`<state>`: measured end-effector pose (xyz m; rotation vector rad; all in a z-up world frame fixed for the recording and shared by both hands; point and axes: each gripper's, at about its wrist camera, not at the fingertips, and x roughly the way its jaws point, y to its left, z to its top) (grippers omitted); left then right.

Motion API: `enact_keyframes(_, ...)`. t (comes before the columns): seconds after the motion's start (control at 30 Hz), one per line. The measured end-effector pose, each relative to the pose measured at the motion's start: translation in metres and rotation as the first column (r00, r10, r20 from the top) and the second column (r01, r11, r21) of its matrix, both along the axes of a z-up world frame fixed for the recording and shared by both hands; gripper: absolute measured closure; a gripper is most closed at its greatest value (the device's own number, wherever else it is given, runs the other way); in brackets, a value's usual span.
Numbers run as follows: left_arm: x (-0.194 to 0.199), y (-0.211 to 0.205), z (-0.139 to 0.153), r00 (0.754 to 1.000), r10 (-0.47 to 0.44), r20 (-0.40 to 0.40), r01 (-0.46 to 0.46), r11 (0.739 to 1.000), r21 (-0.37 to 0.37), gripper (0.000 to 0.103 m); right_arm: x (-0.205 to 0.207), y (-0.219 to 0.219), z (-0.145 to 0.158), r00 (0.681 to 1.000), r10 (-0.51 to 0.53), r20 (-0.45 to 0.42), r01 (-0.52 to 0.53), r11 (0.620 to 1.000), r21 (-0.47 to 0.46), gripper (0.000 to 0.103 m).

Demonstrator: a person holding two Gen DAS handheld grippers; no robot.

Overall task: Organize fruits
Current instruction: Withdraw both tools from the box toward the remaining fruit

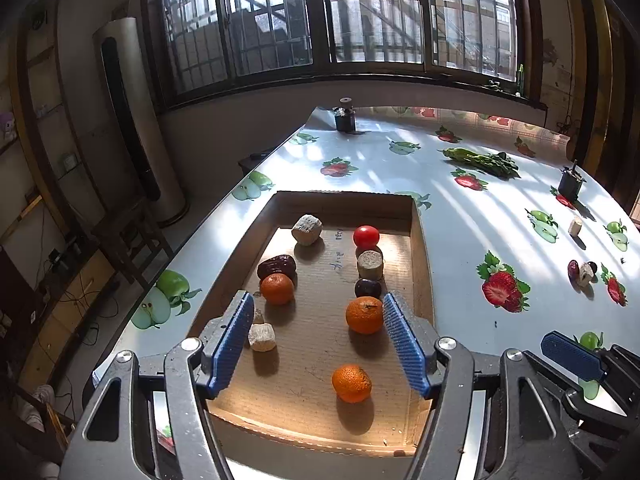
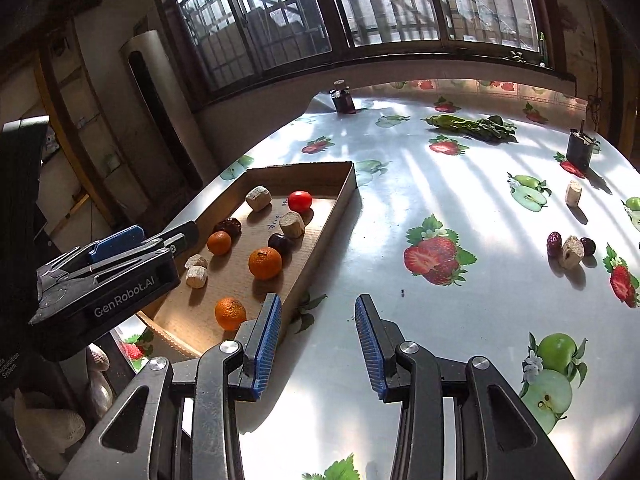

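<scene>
Fruits in tray: three oranges | one tomato | possibly two dates | both fingers released, empty

I count three oranges, one tomato, two dates, two plums, six corn pieces

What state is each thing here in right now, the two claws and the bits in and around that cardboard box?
left gripper: open, empty, over the tray.
right gripper: open, empty, over bare tablecloth.
cardboard tray: flat on the table, holding fruit.
three oranges: loose in the tray.
tomato: in the tray, far end.
green vegetables: lying outside on the table.
small cluster: outside, on the table's right.
</scene>
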<state>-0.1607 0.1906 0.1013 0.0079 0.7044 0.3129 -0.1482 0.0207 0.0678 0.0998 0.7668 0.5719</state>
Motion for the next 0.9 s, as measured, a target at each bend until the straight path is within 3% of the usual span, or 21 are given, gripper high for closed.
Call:
enact_keyframes(0.23, 0.008, -0.021, -0.004, 0.996, -0.084, -0.039, 0.083, 0.996, -0.028, 0.036, 0.006, -0.039, -0.002, 0.997, -0.071, 0.005, 0.071, 0.997, 0.003, 0.061)
enact_keyframes(0.37, 0.015, -0.031, -0.008, 0.991, -0.112, -0.072, 0.106, 0.991, -0.079, 0.036, 0.013, -0.092, -0.002, 0.984, -0.177, 0.015, 0.178, 0.984, -0.016, 0.061)
enact_keyframes(0.47, 0.018, -0.050, -0.008, 0.986, -0.151, -0.070, 0.146, 0.987, -0.074, 0.034, 0.019, -0.141, -0.006, 0.962, -0.272, 0.010, 0.273, 0.960, -0.063, 0.061)
enact_keyframes(0.7, 0.038, -0.103, -0.021, 0.948, -0.296, -0.115, 0.286, 0.953, -0.096, 0.030, 0.030, -0.237, -0.009, 0.896, -0.443, -0.010, 0.437, 0.888, -0.142, 0.061)
enact_keyframes(0.8, 0.048, -0.116, -0.026, 0.930, -0.340, -0.142, 0.320, 0.936, -0.146, 0.030, 0.038, -0.254, -0.006, 0.890, -0.456, -0.019, 0.450, 0.883, -0.138, 0.061)
enact_keyframes(0.9, 0.054, -0.127, -0.027, 0.925, -0.349, -0.152, 0.330, 0.934, -0.135, 0.030, 0.052, -0.258, -0.004, 0.895, -0.443, -0.048, 0.435, 0.892, -0.124, 0.061)
